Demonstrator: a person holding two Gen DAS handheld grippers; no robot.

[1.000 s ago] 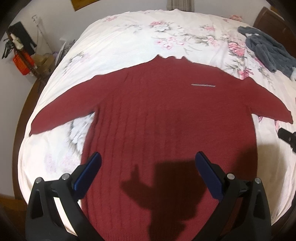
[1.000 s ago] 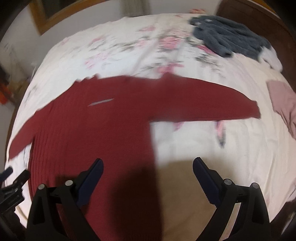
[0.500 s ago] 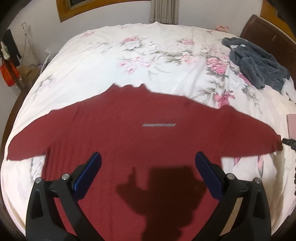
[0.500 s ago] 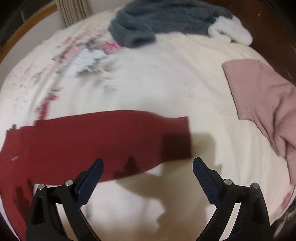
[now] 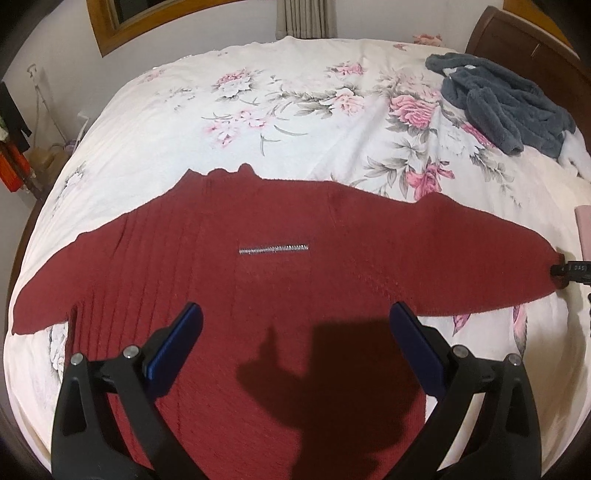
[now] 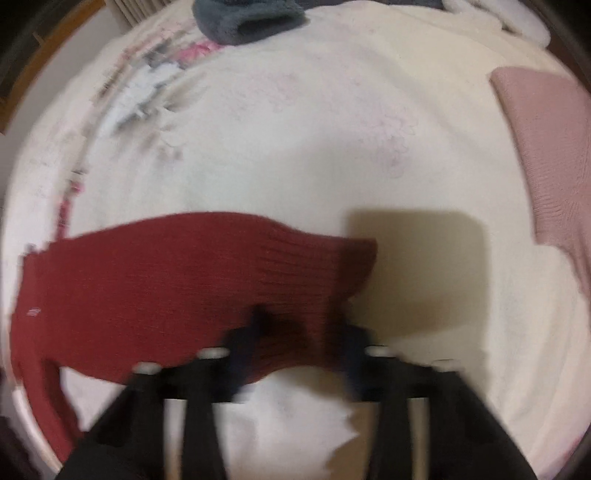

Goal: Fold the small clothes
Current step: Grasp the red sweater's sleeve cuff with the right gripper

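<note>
A dark red knit sweater [image 5: 295, 288] lies flat on the bed with both sleeves spread out and a short silver strip [image 5: 273, 249] on its chest. My left gripper [image 5: 295, 325] hovers open above the sweater's lower body and holds nothing. In the blurred right wrist view, my right gripper [image 6: 299, 328] straddles the ribbed cuff end of the right sleeve [image 6: 295, 266]. Its fingers stand partly narrowed but still apart, with fabric between them. In the left wrist view the right gripper [image 5: 572, 267] shows as a dark tip at that cuff.
The floral bedsheet [image 5: 295, 110] covers a wide bed. A grey fleece garment [image 5: 506, 103] lies at the far right near the wooden headboard [image 5: 517, 29]. A pink garment [image 6: 546, 147] lies right of the sleeve cuff. The bed's left edge drops off toward clutter.
My right gripper swung right along the sleeve, came down onto its cuff, and its fingers narrowed. The left gripper drew back slightly over the sweater's body and stayed open.
</note>
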